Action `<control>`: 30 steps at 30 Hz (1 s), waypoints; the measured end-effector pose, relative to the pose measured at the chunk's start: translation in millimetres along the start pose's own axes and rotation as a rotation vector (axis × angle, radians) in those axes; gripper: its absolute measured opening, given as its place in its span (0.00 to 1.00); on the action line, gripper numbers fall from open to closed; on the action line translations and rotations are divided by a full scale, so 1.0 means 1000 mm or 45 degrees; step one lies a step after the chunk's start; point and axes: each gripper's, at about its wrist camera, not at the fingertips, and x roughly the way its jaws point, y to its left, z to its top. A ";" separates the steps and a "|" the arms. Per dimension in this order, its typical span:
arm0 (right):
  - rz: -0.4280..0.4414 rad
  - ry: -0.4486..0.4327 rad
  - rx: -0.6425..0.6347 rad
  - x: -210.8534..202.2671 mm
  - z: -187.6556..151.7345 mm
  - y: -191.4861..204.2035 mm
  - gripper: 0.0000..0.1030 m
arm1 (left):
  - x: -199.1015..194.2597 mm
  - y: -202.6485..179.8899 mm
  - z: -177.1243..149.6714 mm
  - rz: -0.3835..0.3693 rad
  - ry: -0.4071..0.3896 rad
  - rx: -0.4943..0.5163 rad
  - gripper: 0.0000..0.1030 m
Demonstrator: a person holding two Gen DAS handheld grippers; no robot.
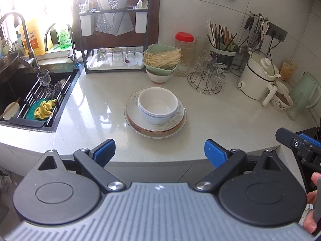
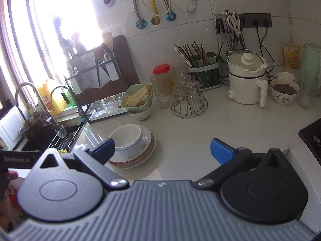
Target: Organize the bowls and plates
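Bowls (image 1: pixel 157 105) sit nested on stacked plates (image 1: pixel 155 127) (apparently two each), consolidating the pile; left gripper (image 1: pixel 159 150) and right gripper (image 2: pixel 162 150) hang back, fingers spread, empty.

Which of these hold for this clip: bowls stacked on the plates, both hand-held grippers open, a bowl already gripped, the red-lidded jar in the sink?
1. Two white ceramic bowls sit nested on the stacked round plates. True.
2. The left hand-held gripper and right hand-held gripper are both open. True.
3. The right hand-held gripper grips a bowl. False: it holds nothing, short of the stack.
4. The red-lidded clear glass jar lies in the black sink. False: it stands on the white countertop.
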 end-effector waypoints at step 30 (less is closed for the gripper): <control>0.052 0.026 0.004 0.002 -0.010 0.006 1.00 | -0.002 0.013 -0.008 0.043 0.010 -0.011 0.95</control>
